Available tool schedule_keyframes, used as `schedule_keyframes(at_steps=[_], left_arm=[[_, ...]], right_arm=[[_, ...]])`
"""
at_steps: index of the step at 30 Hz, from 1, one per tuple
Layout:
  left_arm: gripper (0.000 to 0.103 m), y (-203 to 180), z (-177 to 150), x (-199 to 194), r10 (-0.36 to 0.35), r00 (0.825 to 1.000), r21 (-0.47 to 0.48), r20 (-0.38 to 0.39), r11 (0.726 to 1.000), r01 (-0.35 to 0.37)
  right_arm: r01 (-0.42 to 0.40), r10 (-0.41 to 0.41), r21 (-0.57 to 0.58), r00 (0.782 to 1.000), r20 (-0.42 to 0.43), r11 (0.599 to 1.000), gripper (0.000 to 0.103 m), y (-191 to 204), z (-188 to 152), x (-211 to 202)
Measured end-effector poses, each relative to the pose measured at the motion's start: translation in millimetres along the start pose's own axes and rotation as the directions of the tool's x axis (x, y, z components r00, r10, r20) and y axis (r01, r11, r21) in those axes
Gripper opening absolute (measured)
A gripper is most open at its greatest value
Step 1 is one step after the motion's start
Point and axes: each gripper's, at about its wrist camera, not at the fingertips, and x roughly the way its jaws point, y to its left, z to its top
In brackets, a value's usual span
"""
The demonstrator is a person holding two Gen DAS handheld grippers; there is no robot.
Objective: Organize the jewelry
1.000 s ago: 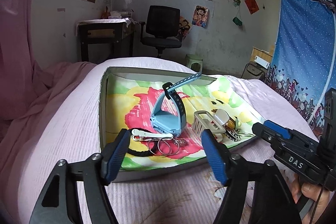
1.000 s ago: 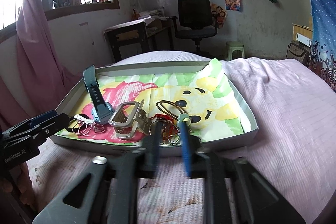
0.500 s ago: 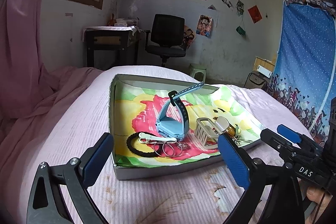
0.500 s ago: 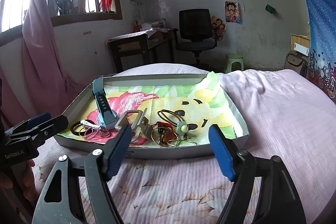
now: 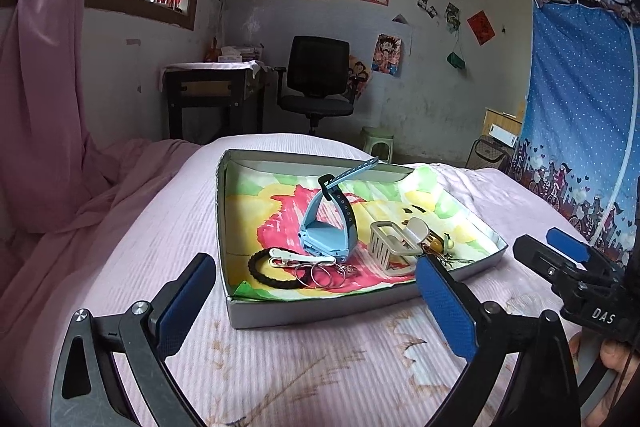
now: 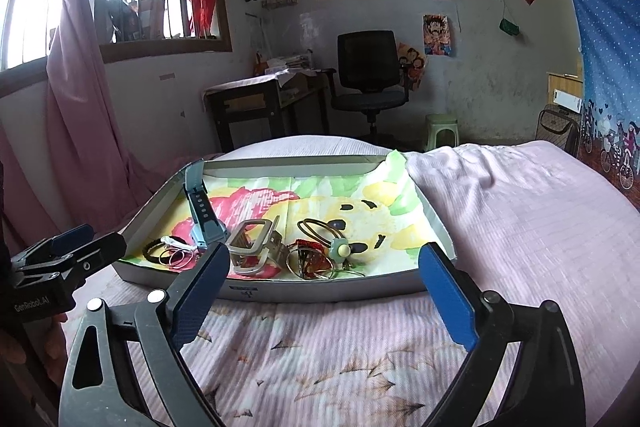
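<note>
A shallow grey box point(image 5: 304, 311) point(image 6: 320, 290) lined with a colourful cartoon sheet lies on the pink bed. In it are a blue watch point(image 5: 326, 227) point(image 6: 202, 217), a black braided bracelet point(image 5: 272, 277) point(image 6: 154, 251), silver rings point(image 5: 320, 273) point(image 6: 174, 258), a beige hair claw clip point(image 5: 390, 247) point(image 6: 252, 245) and a tangle of hoops and charms point(image 6: 320, 257). My left gripper point(image 5: 316, 303) is open and empty, just short of the box's near edge. My right gripper point(image 6: 324, 291) is open and empty, also short of the box.
The pink bedspread point(image 6: 520, 227) surrounds the box. A pink curtain point(image 5: 40, 107) hangs at the left. A desk point(image 5: 216, 95), office chair point(image 5: 318, 83) and green stool point(image 5: 378, 143) stand beyond the bed. A blue curtain point(image 5: 580, 107) hangs at the right.
Both grippers have drawn back from the box and risen a little. The right gripper went from nearly shut to wide open; the left gripper opened wider. The items in the box have not moved.
</note>
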Motion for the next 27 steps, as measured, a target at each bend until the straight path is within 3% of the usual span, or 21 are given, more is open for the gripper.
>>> schedule_keyframes(at_steps=[10, 20, 27], left_arm=[[0.102, 2.4, -6.7, -14.9, 0.0, 1.0, -0.023, 0.021, 1.0, 0.0], [0.102, -3.7, -26.2, -36.5, -0.024, 1.0, 0.028, 0.013, 0.999, 0.023], [0.102, -9.1, -32.0, -58.8, -0.046, 0.998, 0.039, 0.05, 0.998, 0.044]], right_arm=[[-0.011, 0.011, 0.008, 1.0, 0.027, 1.0, 0.102, -2.6, -1.2, -17.8], [-0.013, 0.012, 0.031, 0.999, 0.032, 0.999, 0.102, -4.7, -13.1, -33.0], [-0.01, 0.01, 0.004, 1.0, 0.021, 1.0, 0.102, -1.0, -20.0, -46.7]])
